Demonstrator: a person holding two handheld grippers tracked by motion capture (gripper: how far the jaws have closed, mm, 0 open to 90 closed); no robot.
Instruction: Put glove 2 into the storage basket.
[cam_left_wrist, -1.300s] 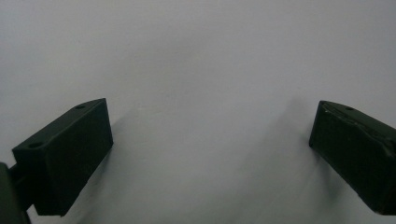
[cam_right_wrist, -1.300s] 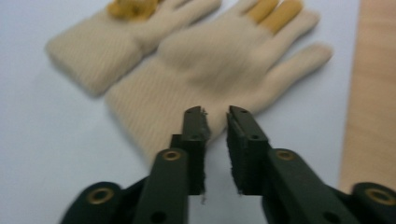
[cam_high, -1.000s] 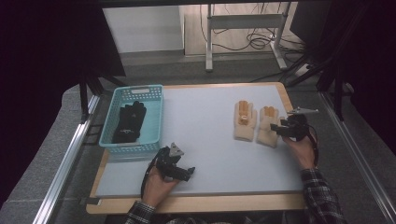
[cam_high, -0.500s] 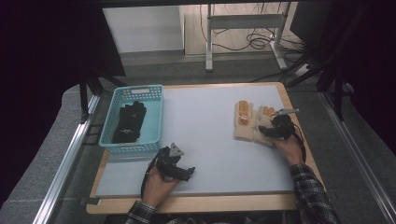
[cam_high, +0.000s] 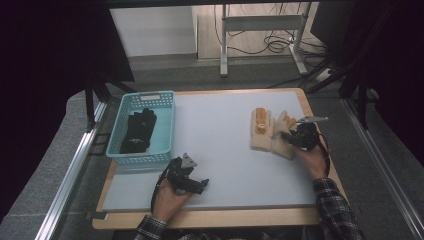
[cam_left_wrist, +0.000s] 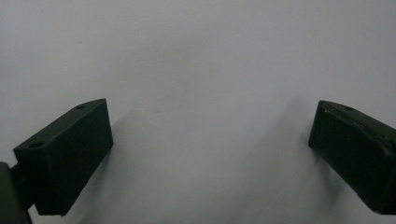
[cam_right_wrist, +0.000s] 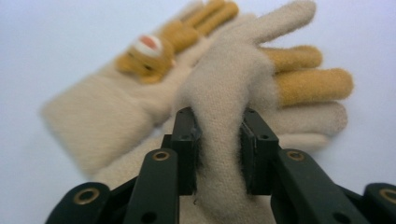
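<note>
Basket (cam_high: 116, 136): light-blue plastic, at the table's left edge, with a black glove (cam_high: 138, 131) lying inside.
Left gripper (cam_high: 192, 184): rests on the pale mat (cam_high: 220, 145) near the front edge, jaws spread wide with nothing between them; it sits where it did a second ago.
Left cream glove (cam_high: 261, 130): flat on the mat, orange fingers and a small bear figure on its back.
Right cream glove (cam_right_wrist: 224, 98): lies just beside its partner, touching it.
Handling: soft, light, fuzzy knit; it bunches rather than slips, so a pinched fold holds well.
Right gripper (cam_right_wrist: 218, 149): pads squeeze a raised fold of that glove.
Change: its jaws have just been closing; a second ago it stood farther right, off the glove.
</note>
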